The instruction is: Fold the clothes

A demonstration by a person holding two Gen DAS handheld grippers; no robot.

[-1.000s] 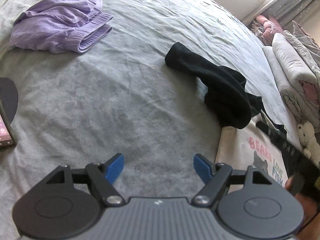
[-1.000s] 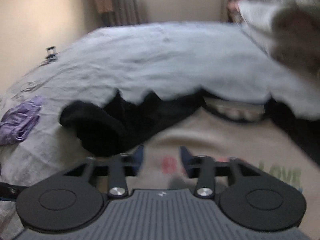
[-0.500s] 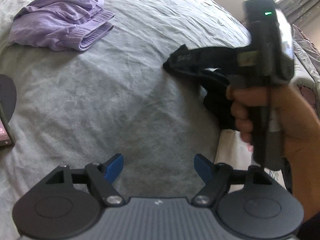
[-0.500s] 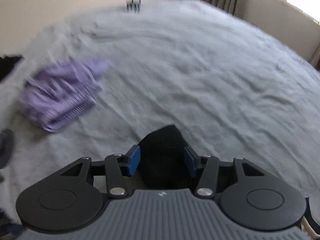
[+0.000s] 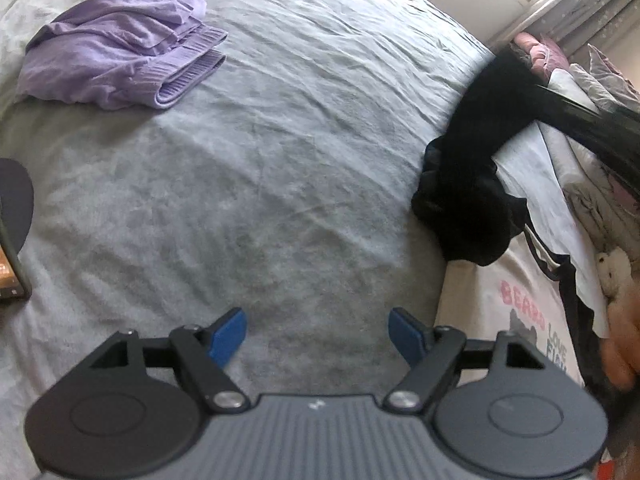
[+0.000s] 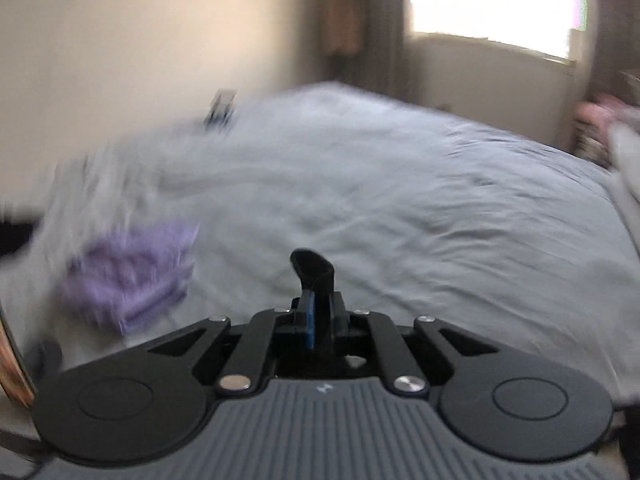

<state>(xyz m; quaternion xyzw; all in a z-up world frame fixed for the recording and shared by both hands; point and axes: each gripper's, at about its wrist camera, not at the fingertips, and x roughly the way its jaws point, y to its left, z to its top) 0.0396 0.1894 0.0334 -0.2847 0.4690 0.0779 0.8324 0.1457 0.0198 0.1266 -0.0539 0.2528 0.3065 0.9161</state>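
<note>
Three garments lie about the bed (image 5: pixel 304 128): one purple sweater (image 5: pixel 116 68), one black garment (image 5: pixel 472 184), one white printed shirt (image 5: pixel 520 304). The left tongs (image 5: pixel 316 334) hover spread wide and empty over bare sheet, the black garment off to their right. The right tongs (image 6: pixel 320 320) are pinched tight on a black fold; half a second ago they merely straddled it, and the garment now stretches up off the bed.
</note>
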